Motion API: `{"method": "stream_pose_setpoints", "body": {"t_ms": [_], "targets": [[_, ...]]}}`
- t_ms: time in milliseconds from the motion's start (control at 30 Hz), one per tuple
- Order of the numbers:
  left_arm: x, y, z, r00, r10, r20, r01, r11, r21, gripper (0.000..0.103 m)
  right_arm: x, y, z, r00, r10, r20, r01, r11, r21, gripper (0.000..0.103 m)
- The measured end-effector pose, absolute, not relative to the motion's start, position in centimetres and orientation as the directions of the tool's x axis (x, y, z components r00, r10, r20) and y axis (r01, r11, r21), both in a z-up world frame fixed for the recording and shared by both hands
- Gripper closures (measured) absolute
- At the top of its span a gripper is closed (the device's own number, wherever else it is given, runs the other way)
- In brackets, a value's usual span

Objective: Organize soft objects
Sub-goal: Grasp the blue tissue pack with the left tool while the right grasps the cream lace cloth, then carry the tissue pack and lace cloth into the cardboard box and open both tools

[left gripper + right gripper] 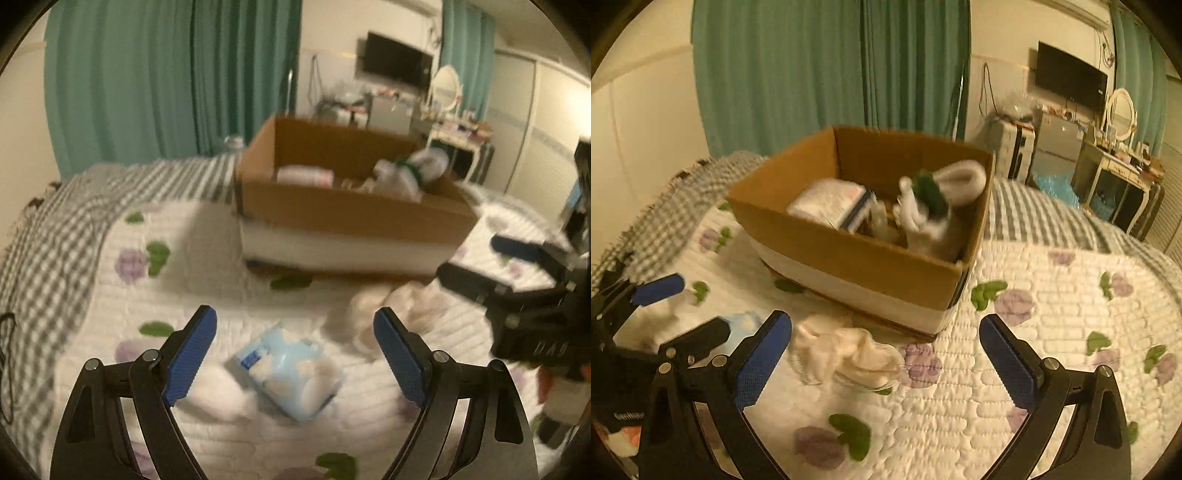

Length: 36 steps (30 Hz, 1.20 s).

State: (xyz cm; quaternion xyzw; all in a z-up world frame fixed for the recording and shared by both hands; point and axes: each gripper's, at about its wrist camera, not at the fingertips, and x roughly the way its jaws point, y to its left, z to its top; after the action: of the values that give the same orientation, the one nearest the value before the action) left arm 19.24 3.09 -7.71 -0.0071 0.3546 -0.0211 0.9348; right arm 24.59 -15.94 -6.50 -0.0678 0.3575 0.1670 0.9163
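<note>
Left hand-held gripper (295, 354) spread wide, empty, hovering over a light blue soft pack (288, 369) lying on the floral quilt (207, 258). Right hand-held gripper (884, 354) likewise spread, holding nothing, with a crumpled cream cloth (846, 354) at 11 o'clock just beside its left finger. Cardboard box (857, 258) at 12 o'clock on the bed, containing a white pack (827, 203) and a plush toy (938, 199).
</note>
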Motion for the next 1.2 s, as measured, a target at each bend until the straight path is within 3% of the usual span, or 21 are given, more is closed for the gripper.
{"method": "stream_pose_setpoints", "body": {"t_ms": [167, 300, 400, 467, 500, 533, 567, 633, 733, 833, 900, 933, 1067, 1200], "targets": [[19.4, 2.9, -12.2, 0.679, 0.005, -0.734, 0.001, 1.000, 0.007, 0.015, 26.5, -15.7, -9.4, 0.641, 0.293, -0.710, -0.359, 0.931, 0.061, 0.001], [18.8, 1.3, -13.0, 0.684, 0.043, -0.728, 0.023, 0.996, 0.081, 0.015, 26.8, -14.7, -11.0, 0.580, 0.355, -0.733, -0.393, 0.910, 0.130, 0.001], [19.0, 0.9, -13.4, 0.672, 0.026, -0.740, 0.037, 0.997, 0.068, 0.015, 26.7, -13.9, -12.6, 0.542, 0.321, -0.777, -0.406, 0.909, 0.092, 0.001], [19.7, 0.7, -13.9, 0.659, 0.013, -0.752, 0.047, 0.997, 0.058, 0.015, 26.4, -14.2, -13.0, 0.555, 0.291, -0.779, -0.388, 0.919, 0.066, 0.015], [20.2, 0.7, -14.1, 0.657, 0.014, -0.754, 0.050, 0.997, 0.062, 0.015, 26.4, -14.7, -12.8, 0.563, 0.291, -0.773, -0.375, 0.924, 0.074, 0.034], [20.5, 0.6, -14.3, 0.654, 0.015, -0.757, 0.054, 0.996, 0.066, 0.015, 26.3, -15.2, -12.6, 0.568, 0.302, -0.766, -0.367, 0.926, 0.093, 0.044], [20.8, 0.3, -14.5, 0.650, 0.015, -0.760, 0.062, 0.995, 0.072, 0.015, 26.2, -15.6, -12.3, 0.576, 0.308, -0.757, -0.356, 0.928, 0.106, 0.046], [21.1, -0.3, -14.9, 0.648, 0.026, -0.761, 0.077, 0.992, 0.100, 0.015, 26.0, -16.2, -11.6, 0.600, 0.305, -0.739, -0.338, 0.935, 0.111, 0.063], [20.9, -0.8, -15.0, 0.650, 0.036, -0.759, 0.090, 0.988, 0.124, 0.017, 25.6, -16.1, -10.7, 0.624, 0.296, -0.724, -0.342, 0.936, 0.087, 0.072], [19.9, -0.8, -14.6, 0.660, 0.006, -0.752, 0.110, 0.989, 0.104, 0.032, 25.0, -15.6, -10.3, 0.637, 0.291, -0.714, -0.357, 0.932, 0.062, 0.078], [19.6, -1.0, -14.1, 0.664, -0.001, -0.748, 0.119, 0.987, 0.105, 0.051, 24.6, -15.4, -10.2, 0.636, 0.294, -0.713, -0.363, 0.930, 0.058, 0.082], [19.3, -0.9, -13.9, 0.666, -0.004, -0.746, 0.124, 0.987, 0.105, 0.056, 24.4, -15.4, -10.2, 0.636, 0.295, -0.713, -0.365, 0.929, 0.058, 0.086], [17.5, -0.8, -13.2, 0.667, -0.024, -0.745, 0.141, 0.986, 0.095, 0.070, 23.0, -15.6, -9.5, 0.632, 0.301, -0.714, -0.374, 0.925, 0.058, 0.091], [15.8, -0.4, -11.9, 0.675, -0.041, -0.737, 0.145, 0.986, 0.078, 0.076, 21.3, -15.8, -8.1, 0.645, 0.309, -0.699, -0.380, 0.923, 0.057, 0.093]]}}
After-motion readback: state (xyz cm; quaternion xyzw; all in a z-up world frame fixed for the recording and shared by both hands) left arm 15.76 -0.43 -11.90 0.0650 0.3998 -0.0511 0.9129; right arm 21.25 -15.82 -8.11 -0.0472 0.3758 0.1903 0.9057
